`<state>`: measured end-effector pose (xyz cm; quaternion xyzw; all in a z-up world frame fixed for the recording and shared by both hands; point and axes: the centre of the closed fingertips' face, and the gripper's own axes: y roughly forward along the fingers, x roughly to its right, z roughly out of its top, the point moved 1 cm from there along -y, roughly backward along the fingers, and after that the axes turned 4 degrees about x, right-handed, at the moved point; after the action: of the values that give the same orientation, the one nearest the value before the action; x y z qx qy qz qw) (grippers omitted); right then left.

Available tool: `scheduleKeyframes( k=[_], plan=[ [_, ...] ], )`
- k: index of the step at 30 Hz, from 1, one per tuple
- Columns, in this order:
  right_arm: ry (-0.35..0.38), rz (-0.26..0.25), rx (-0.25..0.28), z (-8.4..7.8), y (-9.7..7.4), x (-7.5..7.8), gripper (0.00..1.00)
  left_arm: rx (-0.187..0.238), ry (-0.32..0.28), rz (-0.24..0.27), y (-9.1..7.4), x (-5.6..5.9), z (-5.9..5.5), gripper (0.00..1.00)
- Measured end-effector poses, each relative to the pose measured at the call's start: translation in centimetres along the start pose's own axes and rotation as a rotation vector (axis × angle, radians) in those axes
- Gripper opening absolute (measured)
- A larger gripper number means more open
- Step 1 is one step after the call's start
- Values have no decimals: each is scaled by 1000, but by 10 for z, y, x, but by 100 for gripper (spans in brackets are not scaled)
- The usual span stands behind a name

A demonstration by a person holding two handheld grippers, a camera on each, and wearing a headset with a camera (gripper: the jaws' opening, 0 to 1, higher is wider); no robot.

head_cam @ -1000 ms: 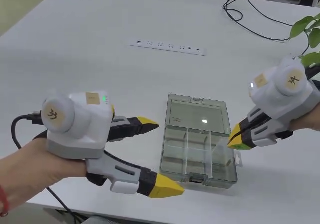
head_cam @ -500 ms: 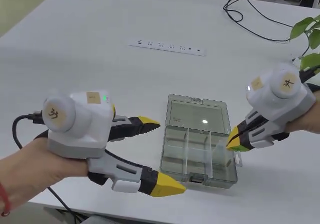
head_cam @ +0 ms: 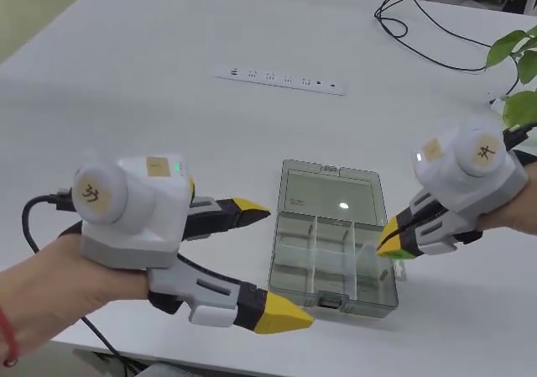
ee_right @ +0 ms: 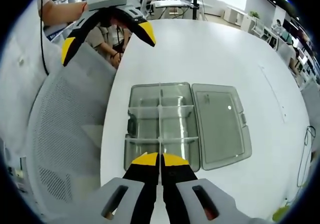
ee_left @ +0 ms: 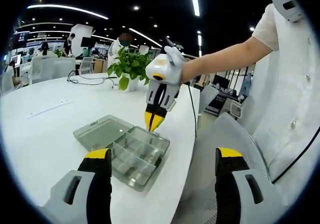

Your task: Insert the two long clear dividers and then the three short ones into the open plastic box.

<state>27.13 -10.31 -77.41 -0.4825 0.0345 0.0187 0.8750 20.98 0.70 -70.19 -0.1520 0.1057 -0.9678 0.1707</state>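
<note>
Dividers (head_cam: 315,251) stand in the open plastic box (head_cam: 352,301); right tool (head_cam: 388,246), pinched narrow, at its 3 o'clock rim, left tool (head_cam: 281,266) gapes wide at 9 o'clock.

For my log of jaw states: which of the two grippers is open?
The left gripper: its yellow tips stand wide apart. The right gripper, at the edge of the box, has its jaws pressed together.
</note>
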Motion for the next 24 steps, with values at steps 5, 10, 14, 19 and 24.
scheduleKeyframes(
  k=[5, 10, 14, 19, 24],
  plan=[
    [-14, -2, 0, -3, 4, 2, 3, 0, -2, 2, -1, -1, -1, 87],
    [-18, -4, 3, -7, 9, 3, 3, -2, -2, 5, -2, -2, -2, 87],
    [-26, -8, -2, -9, 14, 3, 3, -4, -3, 6, -2, -2, -2, 87],
    [-17, -12, -12, -12, 21, 3, 3, -5, -4, 5, -1, -2, -3, 87],
    [-24, -16, -26, -14, 26, 3, 3, -3, -4, 5, -2, -2, -2, 87]
  ],
)
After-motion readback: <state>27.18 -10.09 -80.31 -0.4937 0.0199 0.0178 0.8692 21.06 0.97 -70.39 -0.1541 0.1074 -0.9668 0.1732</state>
